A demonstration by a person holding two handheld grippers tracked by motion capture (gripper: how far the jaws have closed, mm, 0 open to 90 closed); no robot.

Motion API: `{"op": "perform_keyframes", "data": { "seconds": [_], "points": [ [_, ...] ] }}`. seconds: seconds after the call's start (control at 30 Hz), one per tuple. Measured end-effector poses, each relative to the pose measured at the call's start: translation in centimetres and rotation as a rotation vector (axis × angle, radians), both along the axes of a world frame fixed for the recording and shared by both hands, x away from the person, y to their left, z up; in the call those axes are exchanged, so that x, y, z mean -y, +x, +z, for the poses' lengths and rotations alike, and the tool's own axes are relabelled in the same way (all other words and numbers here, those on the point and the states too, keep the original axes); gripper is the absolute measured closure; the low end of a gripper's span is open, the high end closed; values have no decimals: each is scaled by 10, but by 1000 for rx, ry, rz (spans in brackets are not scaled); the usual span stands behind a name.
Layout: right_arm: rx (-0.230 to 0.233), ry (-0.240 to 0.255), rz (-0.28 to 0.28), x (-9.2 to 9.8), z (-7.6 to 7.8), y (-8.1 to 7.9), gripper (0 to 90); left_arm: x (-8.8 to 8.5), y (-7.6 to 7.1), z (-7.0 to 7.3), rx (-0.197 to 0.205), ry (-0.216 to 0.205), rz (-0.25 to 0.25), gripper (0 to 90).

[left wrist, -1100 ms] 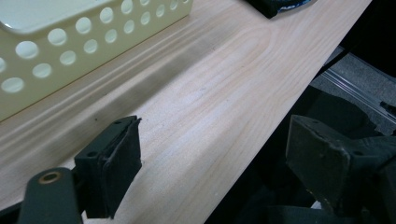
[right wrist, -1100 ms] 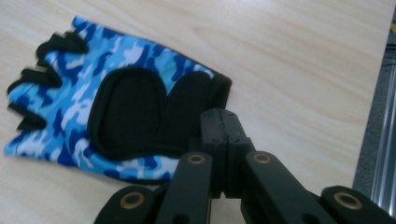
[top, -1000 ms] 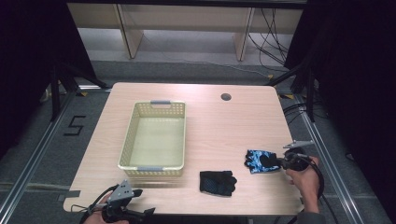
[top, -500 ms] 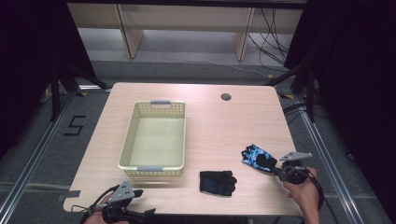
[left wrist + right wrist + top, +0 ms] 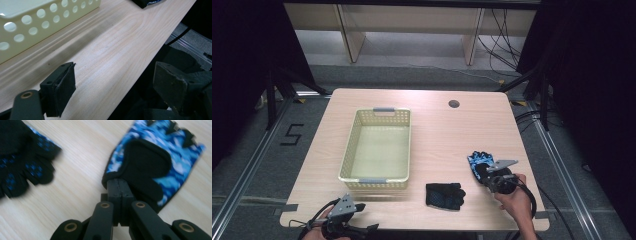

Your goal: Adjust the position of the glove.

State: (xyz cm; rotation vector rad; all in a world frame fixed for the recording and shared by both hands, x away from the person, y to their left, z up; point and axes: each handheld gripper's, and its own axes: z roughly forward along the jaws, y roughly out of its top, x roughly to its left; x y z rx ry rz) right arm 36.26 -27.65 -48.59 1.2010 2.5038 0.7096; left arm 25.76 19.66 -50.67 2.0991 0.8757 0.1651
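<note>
Blue camouflage glove [image 5: 477,161] is seen on the right part of the table [image 5: 437,130], toward the near edge, and its cuff edge is pinched between the clenched jaws of the right gripper [image 5: 484,172]. In the right gripper view the two black jaws are pressed flat together on the dark cuff of the blue camouflage glove [image 5: 160,157], while the rest of the glove is spread out on the wood beyond them, its black palm patch facing up. The right gripper is held by a hand [image 5: 512,197] that comes in from the bottom right of the high view.

A second glove, black with blue dots [image 5: 444,195], is laid flat on the table to the left of the held one, apart from it; in the right gripper view it [image 5: 22,162] is seen blurred at the upper left.

A pale yellow basket [image 5: 376,149] with perforated walls is placed left of centre on the table, well apart from both gloves.

The left gripper [image 5: 343,220] is held at the near left edge of the table. In the left gripper view its jaws are released and spread wide with nothing between them, one over the wood and the other past the table edge; the basket wall [image 5: 45,22] is seen beyond them.
</note>
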Motion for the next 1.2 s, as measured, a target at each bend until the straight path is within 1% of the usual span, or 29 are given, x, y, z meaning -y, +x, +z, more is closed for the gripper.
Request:
{"op": "perform_keyframes", "data": {
  "seconds": [0.07,0.1,0.13,0.17,0.2,0.23,0.27,0.33,0.37,0.43,0.53,0.63,0.67,0.7,0.73,0.77,0.8,0.83,0.87,0.9,0.93,0.97,1.0,1.03,1.07,1.1,1.13,1.17,1.2],
  "points": [
    [-4,1,-3,-5,1,1,900,0,0,0,10,-2,-8,177],
    [37,13,11,-10,-2,4,900,1,0,0,5,-22,2,177],
    [8,-12,30,-13,2,6,900,2,0,-1,10,-29,4,177],
    [11,-17,34,-24,1,13,900,2,-1,-1,10,-28,5,177],
    [11,-17,34,-24,1,13,900,1,-1,0,5,-19,2,177],
    [13,-11,34,-31,0,19,900,2,-1,-1,6,-21,2,177],
    [13,-11,34,-31,0,19,900,2,-1,-1,6,-21,2,177],
    [30,-45,63,-40,0,26,900,1,0,-1,4,-19,4,178],
    [23,-41,59,-49,0,31,900,1,0,-1,3,-19,4,178],
    [23,-38,61,-52,0,34,900,1,0,-1,3,-19,3,178],
    [24,-45,57,-62,1,50,900,1,0,-1,11,-27,5,178],
    [51,-21,33,-69,-1,64,900,1,0,-1,5,-26,4,178],
    [41,-29,36,-70,1,69,900,1,0,-1,5,-26,4,178],
    [49,-20,24,-72,1,72,900,1,0,-1,4,-26,3,178],
    [48,-36,30,-74,1,76,900,1,0,-1,4,-25,2,179],
    [56,-32,35,-74,1,80,900,1,-1,-1,5,-24,1,178],
    [61,-28,28,-74,1,83,900,-1,0,0,12,9,-17,178],
    [52,-26,28,-74,1,84,900,2,-2,0,-10,-36,12,178],
    [46,-20,18,-74,3,84,900,2,-2,0,-8,-34,11,178],
    [69,-9,21,-73,2,85,900,1,-2,0,-7,-33,11,178],
    [59,-4,23,-72,5,84,900,-1,1,0,10,8,-19,178],
    [78,22,20,-71,6,84,900,1,-1,-1,3,-25,0,178],
    [71,32,36,-68,11,83,887,-1,0,0,6,7,-14,178],
    [74,42,41,-66,14,82,859,1,-1,0,-6,-16,6,178],
    [77,53,39,-65,17,80,832,2,-2,-1,-5,-37,10,178],
    [86,60,53,-62,20,78,816,2,-2,0,-7,-38,9,178],
    [90,55,58,-58,24,76,791,1,-1,1,12,-28,1,178],
    [90,55,56,-53,27,72,755,0,-1,0,10,-29,3,178],
    [101,38,86,-45,31,69,731,0,-1,0,3,-29,7,178]
  ]
}}
